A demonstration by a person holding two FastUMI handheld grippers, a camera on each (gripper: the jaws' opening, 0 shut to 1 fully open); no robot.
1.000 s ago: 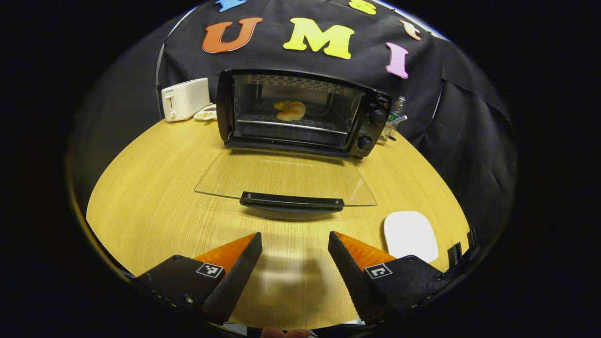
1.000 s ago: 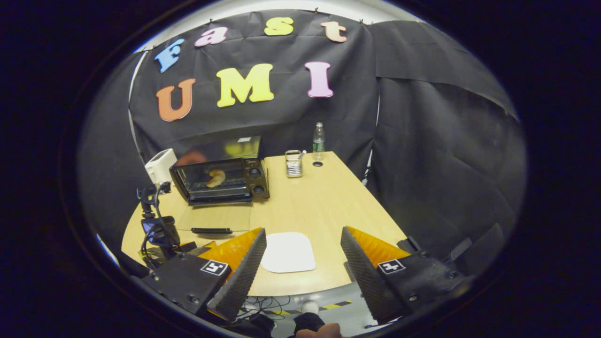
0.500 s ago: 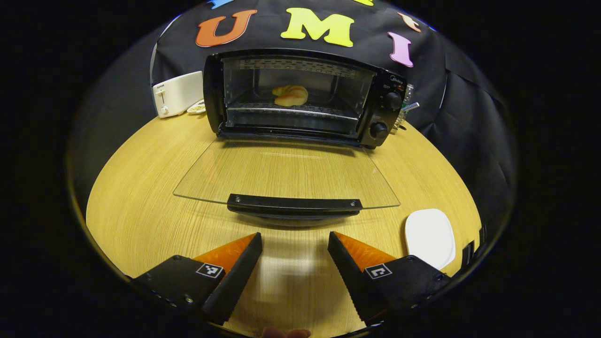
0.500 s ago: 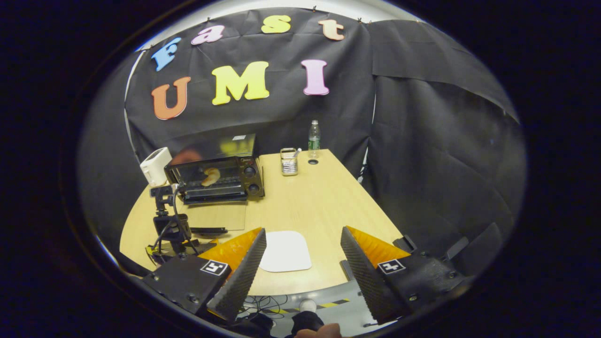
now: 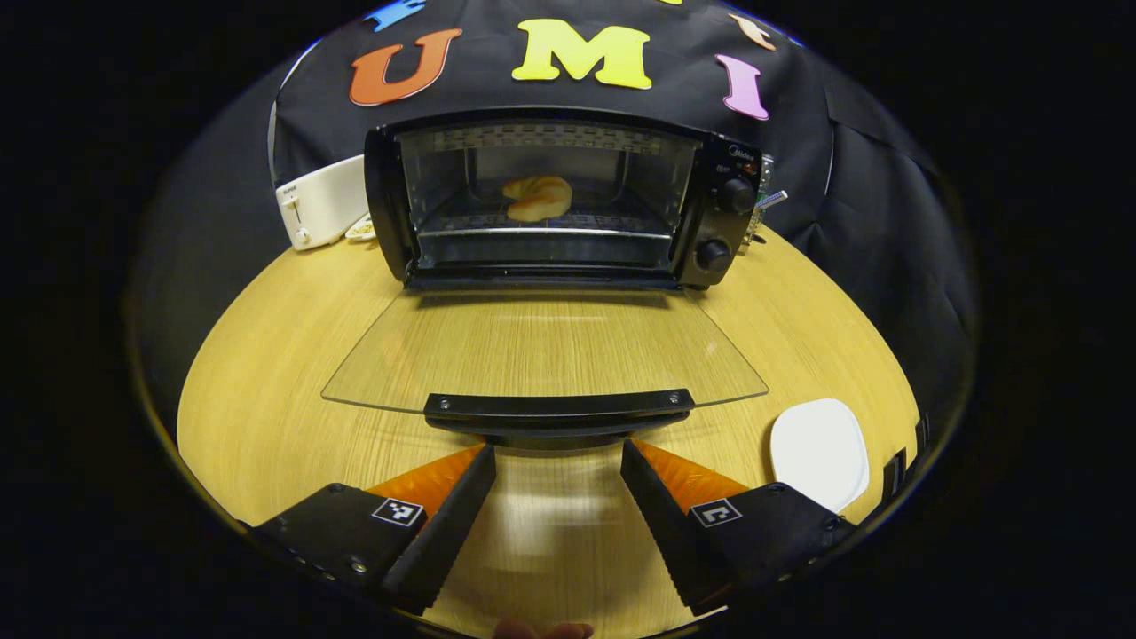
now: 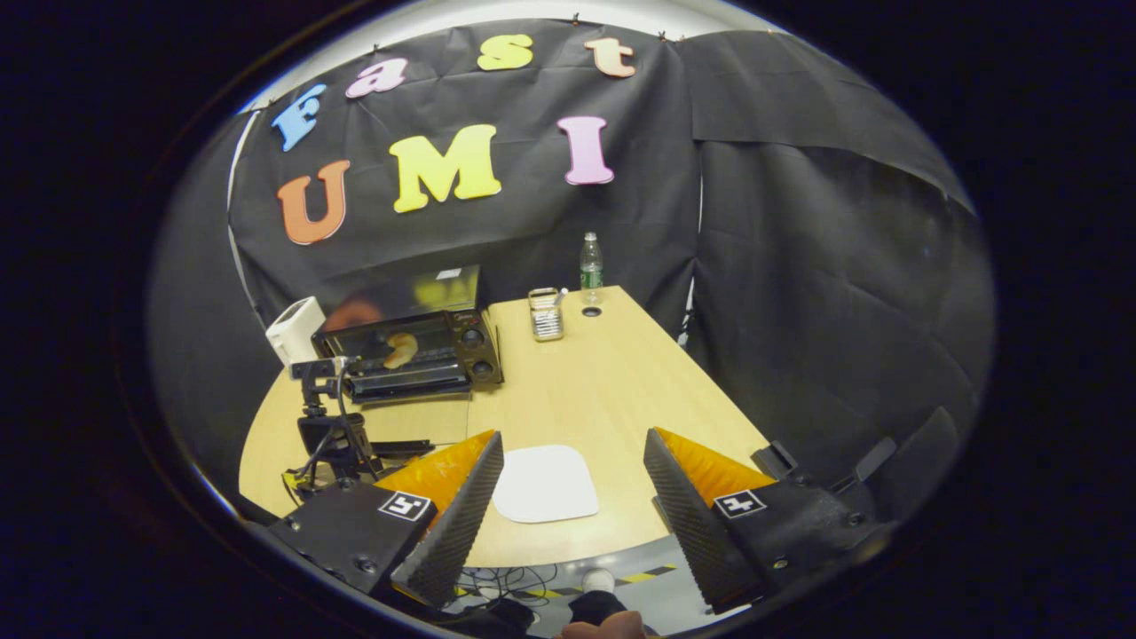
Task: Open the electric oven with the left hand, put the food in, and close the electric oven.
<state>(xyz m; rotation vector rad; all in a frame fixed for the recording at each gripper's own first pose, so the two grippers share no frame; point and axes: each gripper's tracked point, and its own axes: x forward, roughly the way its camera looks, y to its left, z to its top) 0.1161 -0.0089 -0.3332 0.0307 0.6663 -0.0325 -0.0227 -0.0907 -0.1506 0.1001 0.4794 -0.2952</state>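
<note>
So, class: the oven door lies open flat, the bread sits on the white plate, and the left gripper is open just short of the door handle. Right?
Not quite. The bread sits on the rack inside the oven, as the left gripper view shows; the white plate is bare. The door does lie open, and the left gripper is open short of the handle.

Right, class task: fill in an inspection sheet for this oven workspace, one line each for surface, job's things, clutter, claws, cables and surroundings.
Surface: wooden table, curved front edge.
Job's things: electric oven with glass door folded down flat; bread on the rack inside; door handle just ahead of the left claw.
Clutter: white plate, white toaster, water bottle, small metal holder.
Claws: left claw open, holding nothing; right claw open, above the plate.
Cables: tangle below the table edge.
Surroundings: black cloth wall.
</note>
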